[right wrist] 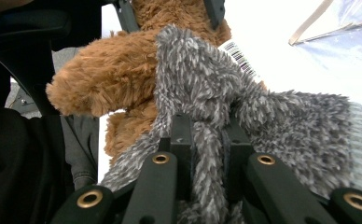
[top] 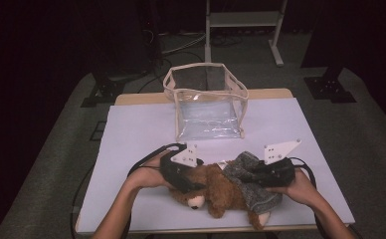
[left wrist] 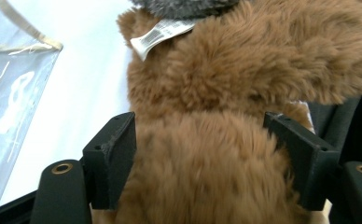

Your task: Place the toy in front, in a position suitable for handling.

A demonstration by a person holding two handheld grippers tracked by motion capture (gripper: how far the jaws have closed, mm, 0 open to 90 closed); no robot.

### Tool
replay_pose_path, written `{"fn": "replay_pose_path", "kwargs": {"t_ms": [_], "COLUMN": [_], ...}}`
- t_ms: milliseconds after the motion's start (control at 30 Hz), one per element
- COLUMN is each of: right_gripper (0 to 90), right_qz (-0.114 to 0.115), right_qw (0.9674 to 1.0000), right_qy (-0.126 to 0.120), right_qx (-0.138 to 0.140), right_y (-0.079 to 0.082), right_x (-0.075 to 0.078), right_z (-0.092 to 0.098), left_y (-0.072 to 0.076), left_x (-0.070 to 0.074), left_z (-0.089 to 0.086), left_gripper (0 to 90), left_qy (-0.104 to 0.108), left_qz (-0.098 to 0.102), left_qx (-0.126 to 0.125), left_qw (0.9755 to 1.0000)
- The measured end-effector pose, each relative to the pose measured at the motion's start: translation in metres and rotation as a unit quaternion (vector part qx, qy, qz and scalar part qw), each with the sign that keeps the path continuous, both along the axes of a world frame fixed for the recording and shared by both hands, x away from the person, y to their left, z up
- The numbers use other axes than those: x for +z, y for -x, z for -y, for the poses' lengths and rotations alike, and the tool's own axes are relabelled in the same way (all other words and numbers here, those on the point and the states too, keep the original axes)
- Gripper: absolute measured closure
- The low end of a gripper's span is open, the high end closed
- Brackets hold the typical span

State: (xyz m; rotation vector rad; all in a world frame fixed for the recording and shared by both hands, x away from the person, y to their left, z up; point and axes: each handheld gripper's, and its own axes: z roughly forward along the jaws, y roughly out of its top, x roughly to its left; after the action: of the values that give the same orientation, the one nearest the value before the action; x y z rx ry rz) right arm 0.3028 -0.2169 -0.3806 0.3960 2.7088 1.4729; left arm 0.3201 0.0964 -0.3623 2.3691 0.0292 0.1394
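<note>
Right hand-held gripper [right wrist: 202, 140] pinches grey sweater [right wrist: 281, 126]; left hand-held gripper [left wrist: 202, 154] seemingly loosely straddles teddy bear [left wrist: 244, 79]

In the high view the left gripper [top: 193, 185] lies across the teddy bear [top: 216, 186], so the part of the bear between its jaws is hidden. The grey sweater [top: 253, 181] covers the bear's body, and the right gripper [top: 260, 175] hides the fold it pinches. In the left gripper view the bear [left wrist: 207, 154] is cut off at the top, right and bottom edges, and whether the pads press the fur cannot be told. The print on the label [left wrist: 158, 33] is too small to read. The clear bag [left wrist: 11, 93] is cut off by the left edge there.
</note>
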Motion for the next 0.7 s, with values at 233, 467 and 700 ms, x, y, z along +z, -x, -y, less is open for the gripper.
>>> {"fn": "replay_pose_path", "kwargs": {"t_ms": [233, 467, 700], "right_gripper": [78.4, 78.4, 78.4], "right_qz": [0.0, 0.02, 0.01], "right_qw": [1.0, 0.9994, 0.9992], "right_qy": [0.001, 0.028, 0.038], "right_qx": [0.001, 0.0, 0.005], "right_y": [0.004, -0.002, -0.013], "right_x": [0.0, 0.029, 0.033], "right_z": [0.0, 0.005, -0.007], "left_y": [0.003, 0.014, 0.022], "left_x": [-0.004, -0.009, -0.009], "left_z": [-0.011, -0.012, -0.013], "left_gripper": [33.5, 38.9, 38.5], "left_qy": [-0.004, 0.006, 0.009], "left_qz": [-0.023, -0.018, -0.011], "left_qx": [0.0, -0.01, -0.017], "left_qw": [0.9997, 0.9998, 0.9998]}}
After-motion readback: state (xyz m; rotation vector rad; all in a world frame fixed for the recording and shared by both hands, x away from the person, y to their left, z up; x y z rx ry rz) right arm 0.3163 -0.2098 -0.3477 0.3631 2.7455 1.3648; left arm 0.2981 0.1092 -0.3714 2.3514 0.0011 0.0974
